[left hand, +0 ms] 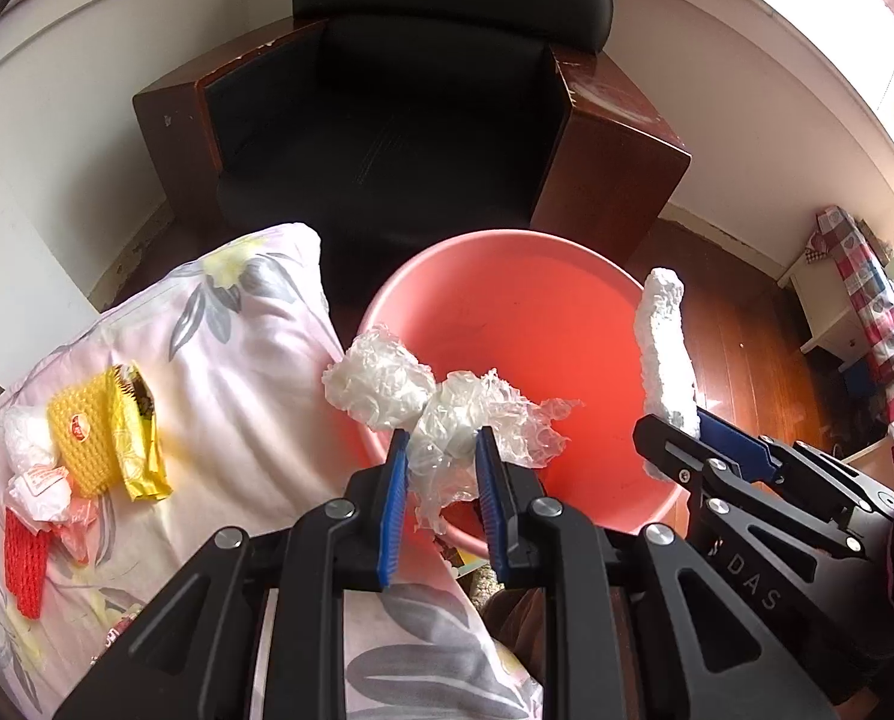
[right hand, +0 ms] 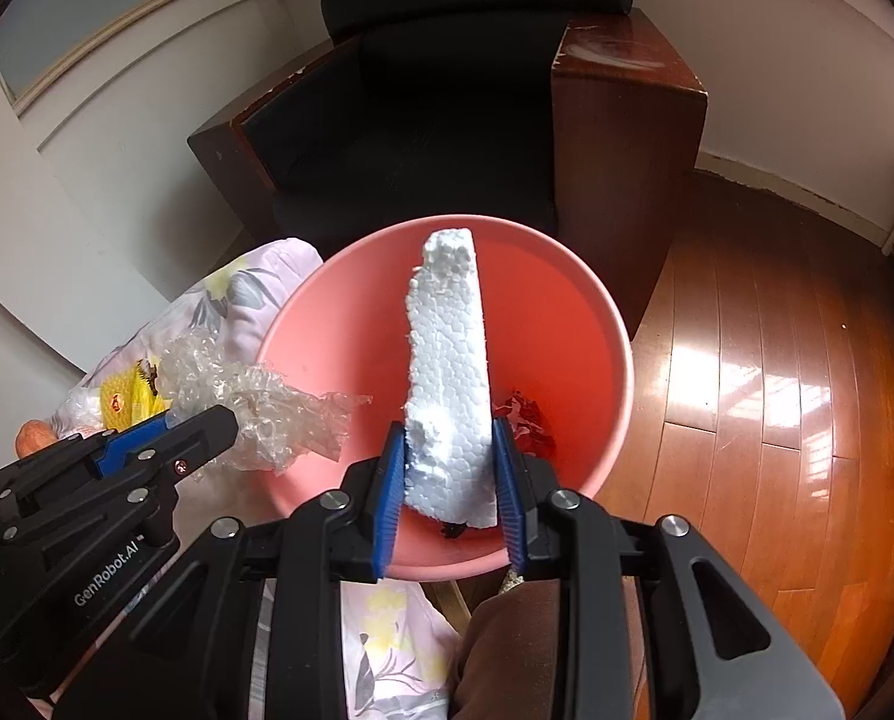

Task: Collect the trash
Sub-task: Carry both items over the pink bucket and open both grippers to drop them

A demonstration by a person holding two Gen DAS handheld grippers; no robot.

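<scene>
Left gripper (left hand: 442, 441) clenched on crumpled clear plastic wrap (left hand: 447, 414), over near rim of round pink plastic basin (left hand: 507, 276). Right gripper (right hand: 450, 450) grips white styrofoam slab (right hand: 447, 372), upright over basin centre. Both poised for drop, prob. More trash on floral bedsheet (left hand: 255, 372).

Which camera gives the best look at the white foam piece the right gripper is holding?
The right wrist view: the foam piece fills the middle, clamped between the right gripper pads over the pink basin. The left wrist view shows it only at the right side, seen edge-on.
</scene>
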